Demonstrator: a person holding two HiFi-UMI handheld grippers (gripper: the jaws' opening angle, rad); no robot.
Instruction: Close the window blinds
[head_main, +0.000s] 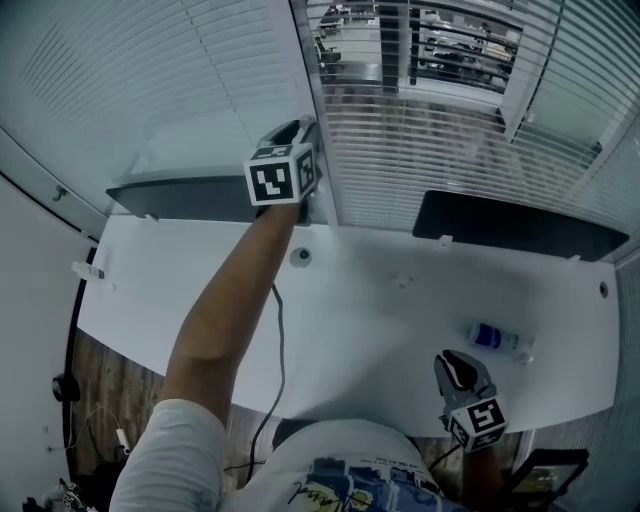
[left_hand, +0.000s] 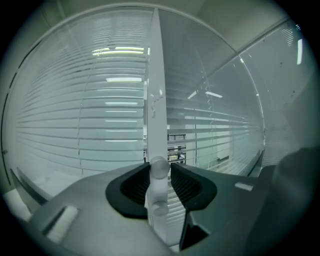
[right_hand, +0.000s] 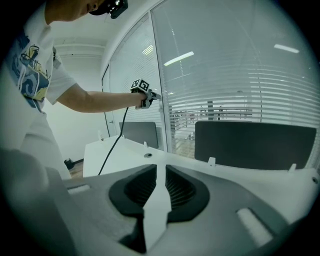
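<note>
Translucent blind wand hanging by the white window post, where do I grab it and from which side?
Grip the translucent white blind wand at its round knob, coming level from the room side, one jaw on each flank. It hangs upright and is round, so a side pinch should let it twist. The left gripper clamps it there.

Desk (head_main: 380, 330) mid mostly free, two dark screens (head_main: 515, 228) wall off far edge, gap betw. them taken by post (head_main: 306, 60) + wand (left_hand: 159, 172), bottle (head_main: 495, 338) nr right edge, cable (head_main: 281, 350) over near edge, left.
</note>
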